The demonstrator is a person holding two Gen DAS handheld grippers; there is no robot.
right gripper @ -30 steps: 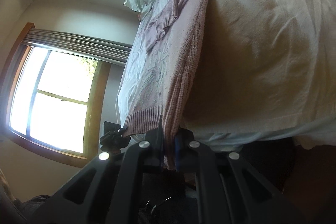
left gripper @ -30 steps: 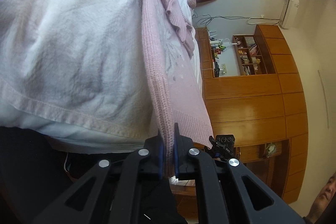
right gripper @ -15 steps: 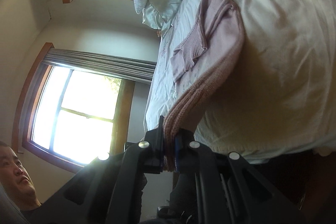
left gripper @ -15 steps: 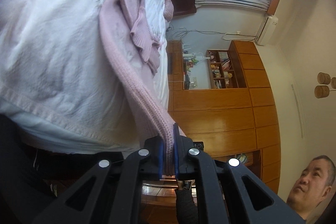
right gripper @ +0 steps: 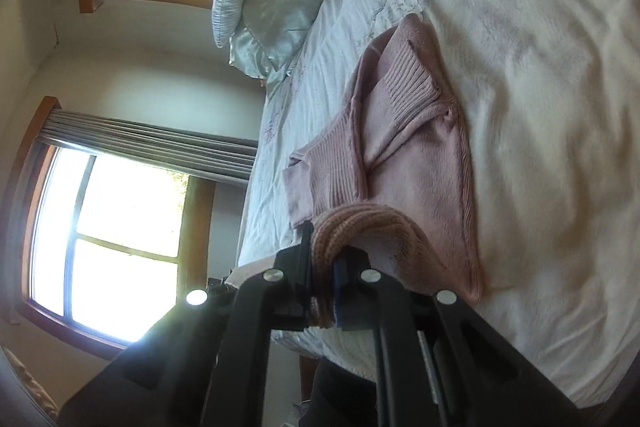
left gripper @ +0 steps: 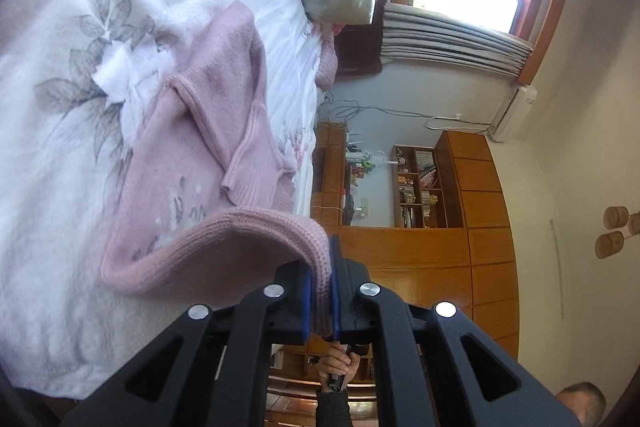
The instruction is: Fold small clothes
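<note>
Soft, floppy pink knitted sweater (left gripper: 208,163) on the bed (left gripper: 60,27) is pinched at its hem by both tongs, left tongs (left gripper: 320,291) and right tongs (right gripper: 322,283); best held there.

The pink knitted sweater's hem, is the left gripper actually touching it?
Touching. The left wrist view shows the left gripper shut on the ribbed hem of the pink knitted sweater, with the knit pinched between both blue pads.
</note>
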